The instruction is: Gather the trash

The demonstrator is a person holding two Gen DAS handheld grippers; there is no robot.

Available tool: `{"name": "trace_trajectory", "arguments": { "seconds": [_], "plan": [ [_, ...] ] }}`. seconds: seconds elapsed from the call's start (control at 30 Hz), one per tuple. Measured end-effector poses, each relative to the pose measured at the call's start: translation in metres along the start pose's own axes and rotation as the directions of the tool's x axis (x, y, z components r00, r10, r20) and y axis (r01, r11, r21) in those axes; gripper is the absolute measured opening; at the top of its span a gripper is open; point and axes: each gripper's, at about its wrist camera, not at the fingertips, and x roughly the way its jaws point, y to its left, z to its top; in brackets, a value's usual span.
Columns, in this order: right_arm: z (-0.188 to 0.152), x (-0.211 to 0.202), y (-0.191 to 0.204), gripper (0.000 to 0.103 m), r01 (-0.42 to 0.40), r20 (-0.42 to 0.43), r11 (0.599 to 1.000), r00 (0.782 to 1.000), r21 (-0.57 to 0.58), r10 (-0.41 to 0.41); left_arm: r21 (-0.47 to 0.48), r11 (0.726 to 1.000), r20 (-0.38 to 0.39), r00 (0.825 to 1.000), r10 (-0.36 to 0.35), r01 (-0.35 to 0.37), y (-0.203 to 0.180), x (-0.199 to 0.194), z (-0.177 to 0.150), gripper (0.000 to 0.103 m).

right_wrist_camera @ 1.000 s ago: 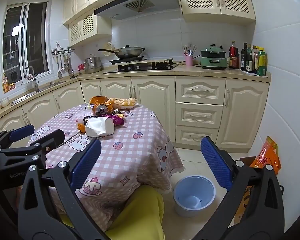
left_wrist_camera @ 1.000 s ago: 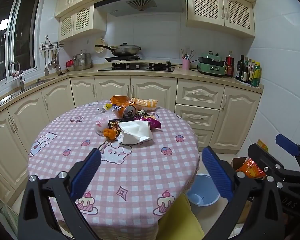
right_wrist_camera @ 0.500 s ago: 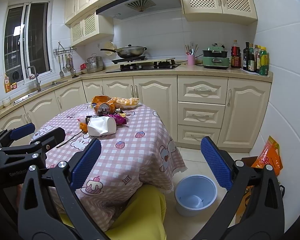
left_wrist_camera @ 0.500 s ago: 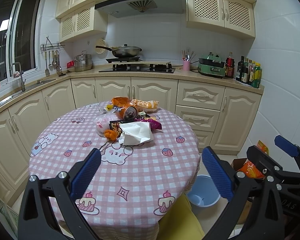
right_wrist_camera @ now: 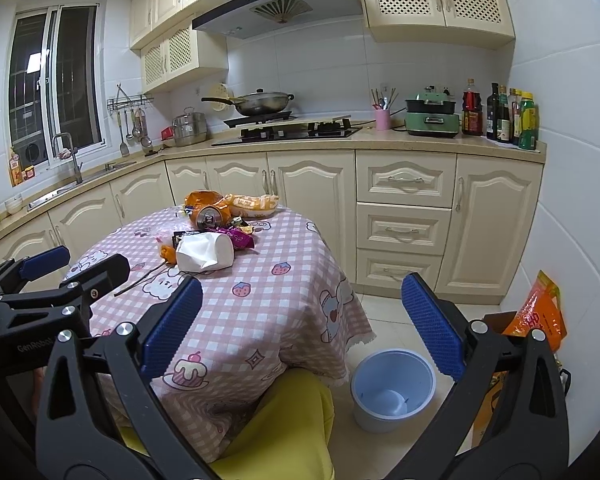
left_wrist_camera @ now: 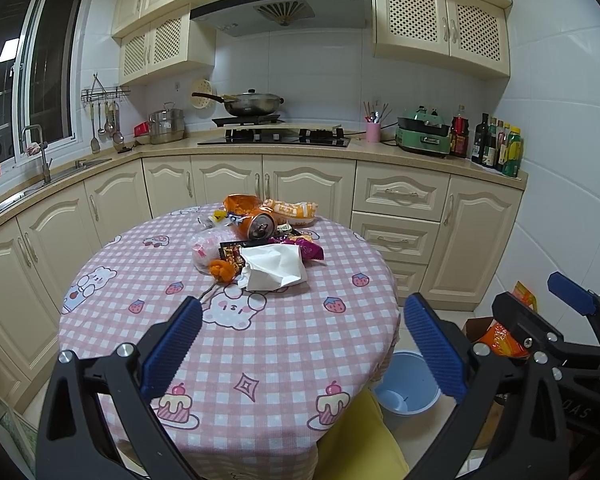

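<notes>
A heap of trash lies on the far half of the round table (left_wrist_camera: 228, 344): a white crumpled tissue (left_wrist_camera: 274, 266), an orange drink can (left_wrist_camera: 256, 225) on its side, orange snack bags (left_wrist_camera: 290, 210), a purple wrapper (left_wrist_camera: 310, 250) and orange peel (left_wrist_camera: 221, 269). The same tissue (right_wrist_camera: 204, 254) and can (right_wrist_camera: 210, 216) show in the right wrist view. My left gripper (left_wrist_camera: 298, 346) hovers open over the table's near half, well short of the heap. My right gripper (right_wrist_camera: 300, 324) is open beside the table's right edge, above a pale blue bin (right_wrist_camera: 392, 388) on the floor.
A yellow chair back (right_wrist_camera: 284, 428) sits at the table's near edge. An orange bag (right_wrist_camera: 538, 312) and a cardboard box stand by the right wall. Cream cabinets (left_wrist_camera: 400, 204) and a counter with stove, wok and bottles ring the room behind the table.
Both grippers have drifted slightly; the views shift a little and the trash heap sits marginally nearer. Both stay open and nothing on the table has moved.
</notes>
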Motion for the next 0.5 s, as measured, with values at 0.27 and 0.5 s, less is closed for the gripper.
{"name": "trace_trajectory", "arguments": {
  "seconds": [0.27, 0.5],
  "plan": [
    [-0.0009, 0.0007, 0.0006, 0.098, 0.000, -0.002, 1.000, 1.000, -0.002, 0.000, -0.001, 1.000, 0.001, 1.000, 0.000, 0.000, 0.0004, 0.0000, 0.0000, 0.099],
    [-0.0019, 0.0004, 0.0019, 0.098, 0.005, -0.003, 1.000, 1.000, -0.005, -0.005, -0.004, 1.000, 0.005, 1.000, 0.000, 0.000, 0.0019, 0.0003, -0.0017, 0.099]
  ]
}}
